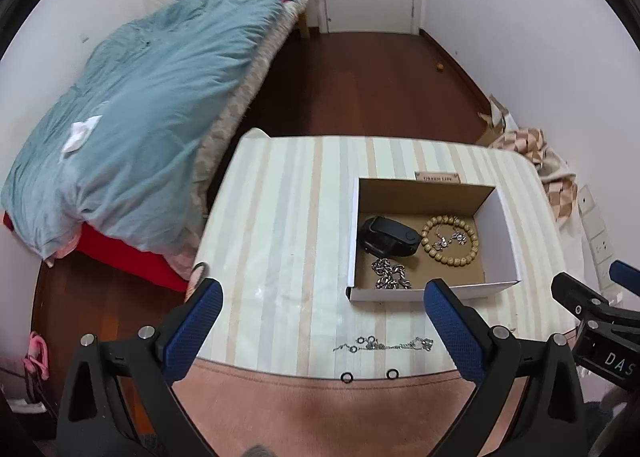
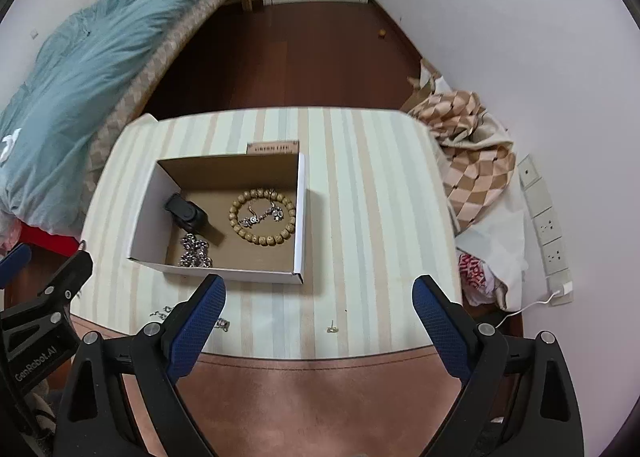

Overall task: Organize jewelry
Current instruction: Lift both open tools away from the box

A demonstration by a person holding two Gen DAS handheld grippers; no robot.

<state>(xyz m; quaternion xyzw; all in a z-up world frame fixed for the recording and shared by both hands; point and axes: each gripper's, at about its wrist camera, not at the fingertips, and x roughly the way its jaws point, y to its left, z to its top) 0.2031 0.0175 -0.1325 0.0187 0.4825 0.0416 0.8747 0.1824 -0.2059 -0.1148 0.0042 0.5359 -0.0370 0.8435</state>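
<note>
Both hand-held grippers hover above the near edge of a striped table, jaws spread wide and empty: the left gripper (image 1: pixel 322 317) and the right gripper (image 2: pixel 318 307). A cardboard box (image 2: pixel 298 217) farther back holds a wooden bead bracelet (image 2: pixel 262 222), a silver chain (image 2: pixel 195 253) and a black fitness band (image 2: pixel 186 213). A thin necklace (image 1: pixel 384 345) lies loose just in front of the box, a small earring (image 2: pixel 331 327) to its right. To lift the necklace well, I'd pinch its bunched end, low and square.
</note>
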